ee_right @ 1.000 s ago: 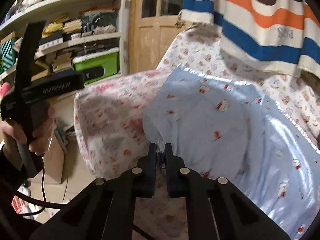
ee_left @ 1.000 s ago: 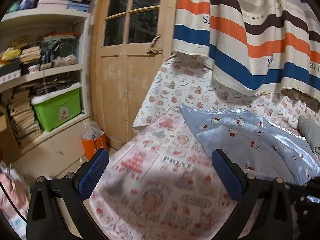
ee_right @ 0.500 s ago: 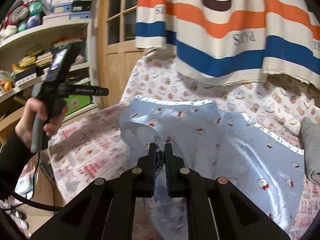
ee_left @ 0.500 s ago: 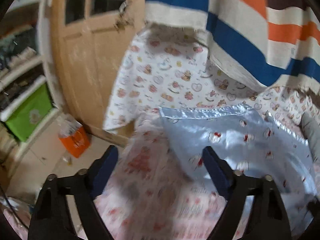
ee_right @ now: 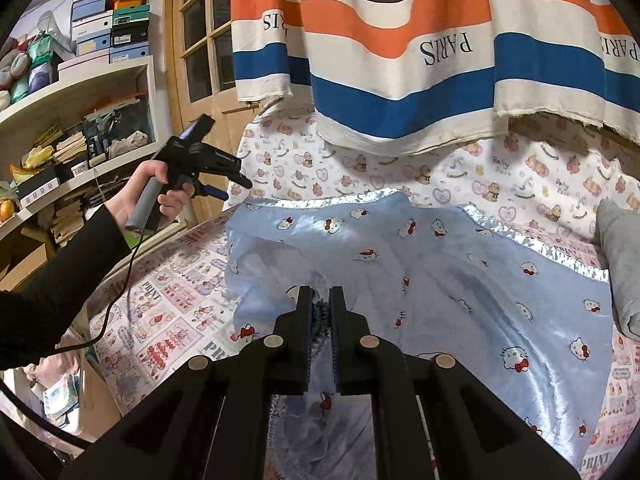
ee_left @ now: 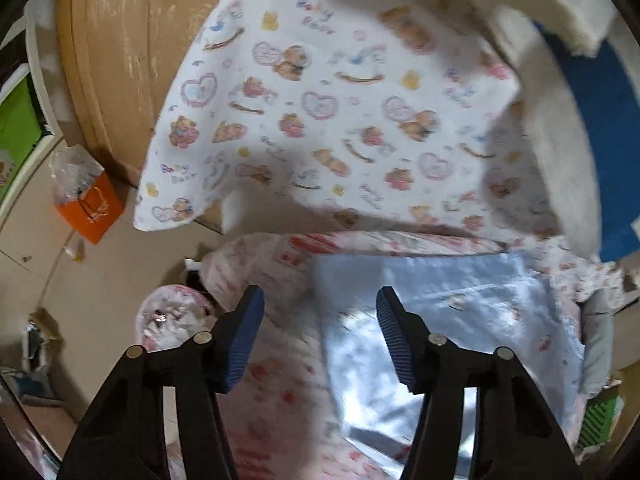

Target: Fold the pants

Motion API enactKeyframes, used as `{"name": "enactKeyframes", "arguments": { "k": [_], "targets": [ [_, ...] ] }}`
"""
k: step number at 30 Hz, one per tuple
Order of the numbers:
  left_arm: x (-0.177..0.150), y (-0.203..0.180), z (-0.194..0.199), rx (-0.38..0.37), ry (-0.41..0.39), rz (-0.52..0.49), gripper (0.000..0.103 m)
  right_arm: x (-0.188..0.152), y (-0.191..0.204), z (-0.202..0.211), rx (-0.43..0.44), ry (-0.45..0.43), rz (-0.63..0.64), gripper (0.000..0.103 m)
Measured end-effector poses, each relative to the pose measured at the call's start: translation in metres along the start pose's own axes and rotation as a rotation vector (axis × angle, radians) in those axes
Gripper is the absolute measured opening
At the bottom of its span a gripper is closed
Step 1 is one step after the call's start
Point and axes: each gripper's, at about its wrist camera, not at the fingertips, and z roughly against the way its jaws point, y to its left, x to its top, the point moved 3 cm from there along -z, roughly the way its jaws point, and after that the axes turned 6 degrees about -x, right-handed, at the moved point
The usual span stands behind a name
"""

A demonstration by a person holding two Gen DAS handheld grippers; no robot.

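Right gripper [ee_right: 320, 312] is pinching the blue pants [ee_right: 440, 280] edge while the left gripper [ee_right: 218, 184] is hovering, fingers closing on nothing.

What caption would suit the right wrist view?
Right gripper pinches the blue pants on the bed.

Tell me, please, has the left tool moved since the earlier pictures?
Yes. In the right wrist view, the left tool went from beside the shelves rightward toward the pants.
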Motion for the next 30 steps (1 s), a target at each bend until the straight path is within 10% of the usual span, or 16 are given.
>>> {"name": "enactKeyframes", "arguments": {
  "k": [13,30],
  "targets": [
    [0.014,-0.002,-0.032,-0.144,0.064,0.036,0.003,-0.004,-0.004,-0.002,0.003,0.008,-0.018,0.008],
    [0.045,-0.198,0.036,-0.304,-0.08,-0.257,0.002,-0.021,-0.036,0.064,-0.141,-0.142,-0.094,0.008]
  ]
}}
